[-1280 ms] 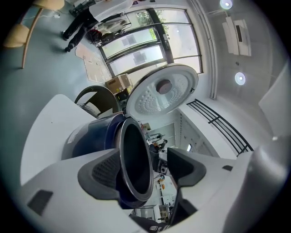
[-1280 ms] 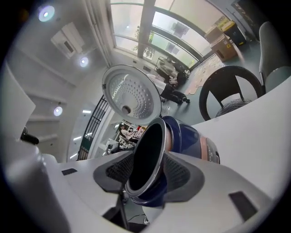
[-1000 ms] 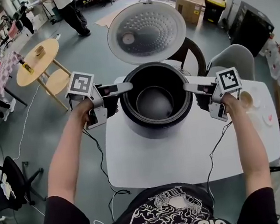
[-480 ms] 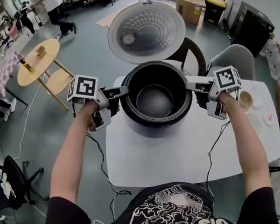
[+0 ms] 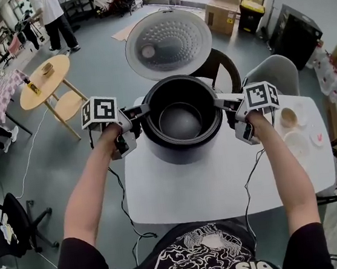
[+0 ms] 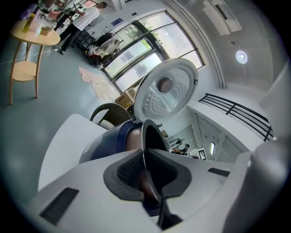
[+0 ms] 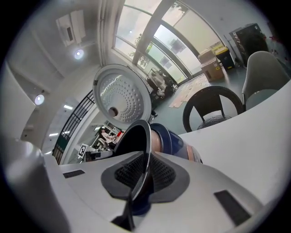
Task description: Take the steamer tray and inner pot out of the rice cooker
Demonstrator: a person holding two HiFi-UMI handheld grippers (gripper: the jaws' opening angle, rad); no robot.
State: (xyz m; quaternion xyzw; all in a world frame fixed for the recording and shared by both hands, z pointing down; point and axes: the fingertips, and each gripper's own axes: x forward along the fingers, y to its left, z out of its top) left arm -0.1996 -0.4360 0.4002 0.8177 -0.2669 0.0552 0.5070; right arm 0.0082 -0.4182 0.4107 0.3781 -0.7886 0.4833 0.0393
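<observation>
Black inner pot (image 5: 180, 120): it is seated inside the rice cooker (image 5: 183, 154), which stands on the far half of the white counter (image 5: 223, 182). Its rim is gripped at two opposite sides.
Grip, left: the left hand-held gripper (image 5: 144, 110) is clenched on the pot's left rim. In the left gripper view the thin rim (image 6: 144, 141) is pinched between the dark pads (image 6: 122, 175).
Grip, right: the right hand-held gripper (image 5: 218, 101) is clenched on the right rim. In the right gripper view the pads (image 7: 128, 175) are pressed on both faces of the edge (image 7: 149, 141).
Change: a second ago both pairs of jaws were held apart beside the rim. They have just been closing and are now shut on it, and the pot is seen in the cooker as before.
Lid (image 5: 168, 44): it is held open and upright behind the cooker, so the space straight above the pot is left free.
Counter edges: the left edge lies just beside the cooker, below the left gripper. The near half is bare. A bowl (image 5: 288, 116) and small plates (image 5: 297, 142) are set near the right edge, apart from the right gripper.
Behind: a dark chair (image 5: 225, 63) and a grey chair (image 5: 274, 74) are set close to the far edge.
</observation>
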